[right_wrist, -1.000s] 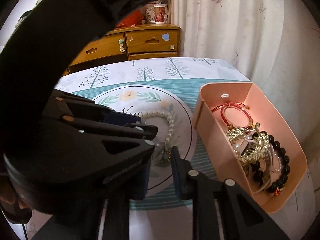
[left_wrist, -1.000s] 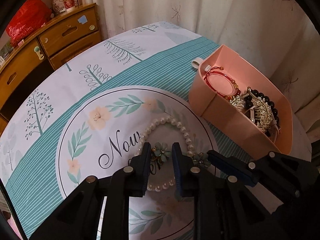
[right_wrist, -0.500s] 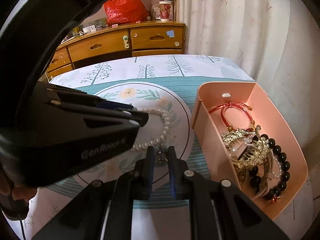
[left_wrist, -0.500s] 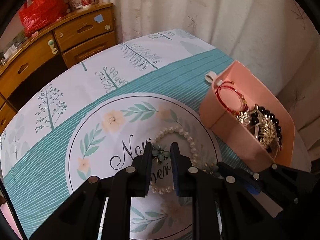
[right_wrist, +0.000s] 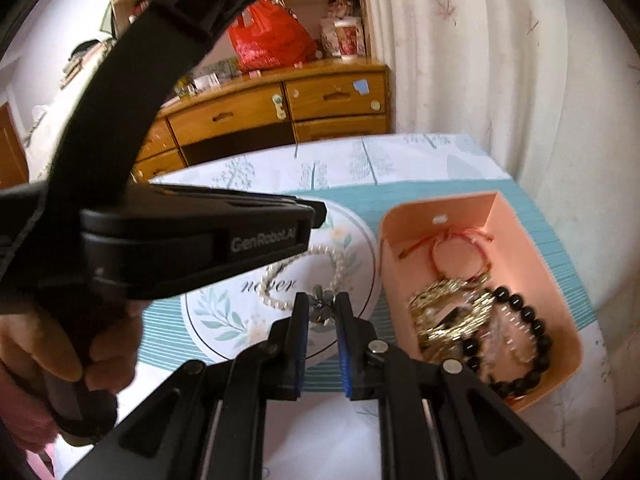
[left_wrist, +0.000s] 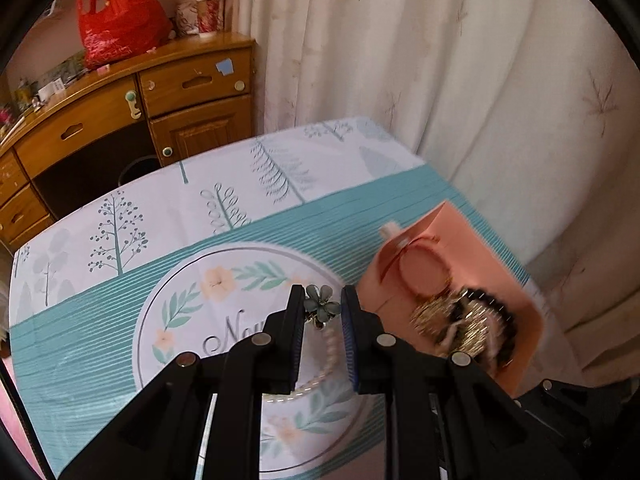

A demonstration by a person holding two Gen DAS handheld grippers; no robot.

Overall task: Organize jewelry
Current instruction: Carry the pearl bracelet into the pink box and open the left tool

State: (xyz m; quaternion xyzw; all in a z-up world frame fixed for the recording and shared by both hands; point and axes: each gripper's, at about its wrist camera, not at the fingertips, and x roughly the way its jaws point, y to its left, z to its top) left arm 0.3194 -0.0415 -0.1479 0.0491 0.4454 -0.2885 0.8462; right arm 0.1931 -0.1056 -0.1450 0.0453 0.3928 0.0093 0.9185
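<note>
A pearl necklace (right_wrist: 338, 266) with green flower charms hangs between both grippers above the table. My left gripper (left_wrist: 322, 304) is shut on one flower charm (left_wrist: 322, 306), and pearls (left_wrist: 330, 350) dangle below it. My right gripper (right_wrist: 322, 306) is shut on the other flower charm (right_wrist: 322, 304). The pink box (right_wrist: 496, 216) stands to the right and holds a red string bracelet (right_wrist: 460, 252), gold pieces (right_wrist: 452, 304) and a black bead bracelet (right_wrist: 528, 328). The box also shows in the left wrist view (left_wrist: 480, 248), right of the left gripper.
The table wears a teal and white cloth with a round floral print (left_wrist: 224, 280). A wooden dresser (left_wrist: 120, 120) with a red bag (left_wrist: 116, 24) stands behind. A white curtain (left_wrist: 440, 80) hangs at the back right. The left gripper's body (right_wrist: 180, 248) fills the right wrist view's left side.
Both grippers closed on the flower charms and lifted the pearl necklace off the cloth. The views have tilted upward and the table looks farther away.
</note>
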